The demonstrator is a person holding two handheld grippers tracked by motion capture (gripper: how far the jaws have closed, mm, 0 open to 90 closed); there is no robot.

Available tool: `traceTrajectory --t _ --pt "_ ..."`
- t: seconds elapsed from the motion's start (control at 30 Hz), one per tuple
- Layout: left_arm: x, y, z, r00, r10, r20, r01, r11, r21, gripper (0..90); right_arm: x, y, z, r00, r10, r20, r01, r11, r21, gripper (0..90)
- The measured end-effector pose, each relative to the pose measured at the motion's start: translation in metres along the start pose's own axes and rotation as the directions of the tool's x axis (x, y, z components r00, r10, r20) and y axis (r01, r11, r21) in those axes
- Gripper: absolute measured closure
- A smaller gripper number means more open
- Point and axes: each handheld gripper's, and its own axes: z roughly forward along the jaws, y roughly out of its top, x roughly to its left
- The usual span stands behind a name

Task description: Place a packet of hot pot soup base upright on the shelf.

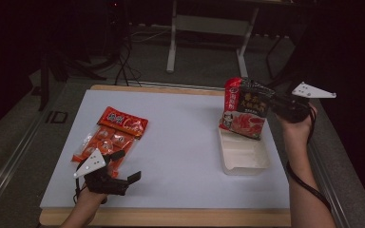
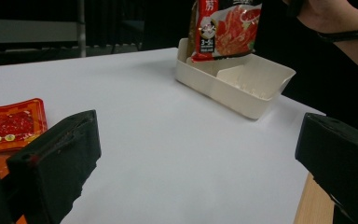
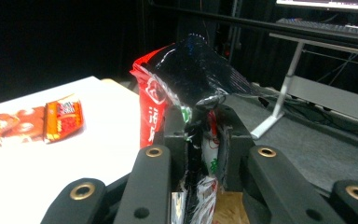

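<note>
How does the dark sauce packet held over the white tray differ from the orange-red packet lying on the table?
The dark sauce packet hangs upright in the air, clamped in the right gripper; the orange-red packet lies flat on the white table, beside the open left gripper. The dark packet has a black top and hangs over the white tray; the orange-red one is far from the tray. Both are printed plastic food packets with red on them.

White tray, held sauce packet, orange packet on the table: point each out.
tray [image 1: 245, 167], high view, near rim.
sauce packet [image 1: 245, 119], high view, red picture on its front.
orange packet [image 1: 116, 128], high view, middle of its face.
</note>
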Motion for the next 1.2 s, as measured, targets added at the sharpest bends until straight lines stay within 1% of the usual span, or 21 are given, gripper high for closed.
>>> traceTrajectory --t 0.07,0.23,0.33,0.37,0.43,0.5,0.6,0.67,0.8,0.93,1.0,1.1,1.2 --pt "0.000 0.000 0.000 1.0000 -0.007 0.005 0.007 1.0000 -0.007 0.5 -0.001 -0.003 0.001 1.0000 0.001 0.000 -0.001 1.000 -0.001 77.0" --pt "0.001 -0.002 0.000 0.9999 -0.011 0.001 0.011 0.9999 -0.001 0.5 -0.002 -0.010 0.005 0.9998 -0.019 0.002 0.019 1.000 0.013 77.0" --pt "0.002 -0.003 0.001 0.9999 -0.014 0.003 0.014 0.9999 0.002 0.5 -0.004 -0.015 0.008 1.0000 -0.005 -0.007 0.006 1.000 0.010 76.9" --pt "0.002 -0.004 0.001 0.9999 -0.014 0.000 0.014 0.9999 0.004 0.6 -0.004 -0.017 0.008 0.9999 -0.007 -0.007 0.007 1.000 0.007 76.9" --pt "0.002 -0.005 0.002 0.9999 -0.013 -0.001 0.013 0.9999 0.008 0.5 -0.005 -0.020 0.009 0.9997 -0.003 -0.023 0.003 1.000 -0.001 76.9" --pt "0.002 -0.005 0.003 0.9999 -0.012 0.001 0.012 0.9999 0.010 0.6 -0.006 -0.021 0.009 0.9996 0.004 -0.029 -0.004 1.000 0.000 76.9" --pt "0.001 -0.005 0.003 1.0000 -0.006 0.000 0.006 0.9999 0.013 0.5 -0.008 -0.024 0.009 0.9994 0.007 -0.034 -0.007 1.000 0.001 76.9" --pt "0.001 -0.006 0.003 1.0000 -0.005 -0.001 0.005 0.9999 0.015 0.5 -0.008 -0.025 0.007 0.9996 0.005 -0.029 -0.005 1.000 0.000 76.9" --pt "0.003 -0.006 0.004 0.9998 -0.019 0.001 0.019 0.9998 0.010 0.5 -0.008 -0.025 0.006 0.9997 -0.003 -0.024 0.004 1.000 0.022 76.8" --pt "0.003 -0.006 0.003 0.9997 -0.024 0.000 0.024 0.9997 0.007 0.5 -0.008 -0.030 0.011 0.9995 0.006 -0.032 -0.005 0.999 0.034 76.5" --pt "0.003 -0.006 0.003 0.9997 -0.023 -0.002 0.023 0.9997 0.006 0.6 -0.007 -0.033 0.013 0.9993 0.007 -0.038 -0.006 1.000 0.031 76.3" --pt "0.004 -0.007 0.003 0.9995 -0.031 0.000 0.031 0.9995 0.005 0.6 -0.007 -0.036 0.015 0.9986 0.024 -0.046 -0.023 1.000 0.020 76.1" --pt "0.004 -0.007 0.004 0.9995 -0.030 -0.001 0.030 0.9995 0.007 0.5 -0.007 -0.038 0.015 0.9981 0.030 -0.053 -0.029 0.999 0.017 76.0"
